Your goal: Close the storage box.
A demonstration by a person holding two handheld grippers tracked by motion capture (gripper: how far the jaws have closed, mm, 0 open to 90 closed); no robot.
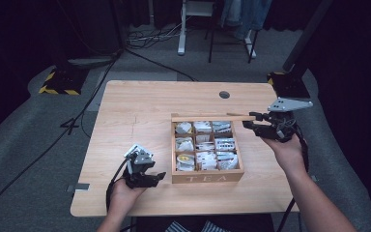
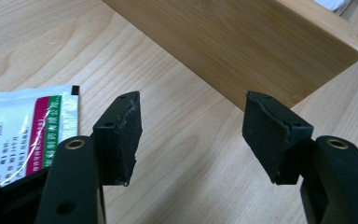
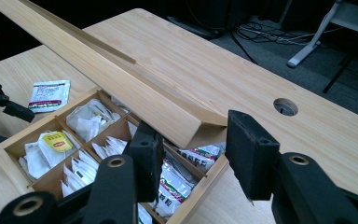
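A wooden tea box (image 1: 207,177) marked TEA sits right of the table's middle, its compartments full of tea sachets (image 3: 89,117). Its lid (image 1: 207,117) stands raised along the far side. My right gripper (image 1: 249,124) is open at the lid's right end; in the right gripper view the lid (image 3: 121,79) ends just ahead of the spread jaws of my right gripper (image 3: 191,140). My left gripper (image 1: 157,177) is open and holds nothing, low over the table beside the box's front left corner (image 2: 279,42). One loose sachet (image 2: 23,126) lies on the wood by its left jaw.
A round cable hole (image 1: 224,94) is in the table's far right part. Bare wood stretches left of the box. Beyond the table are floor cables (image 1: 149,36), a white desk leg (image 1: 181,29) and a yellow-black striped base (image 1: 58,82).
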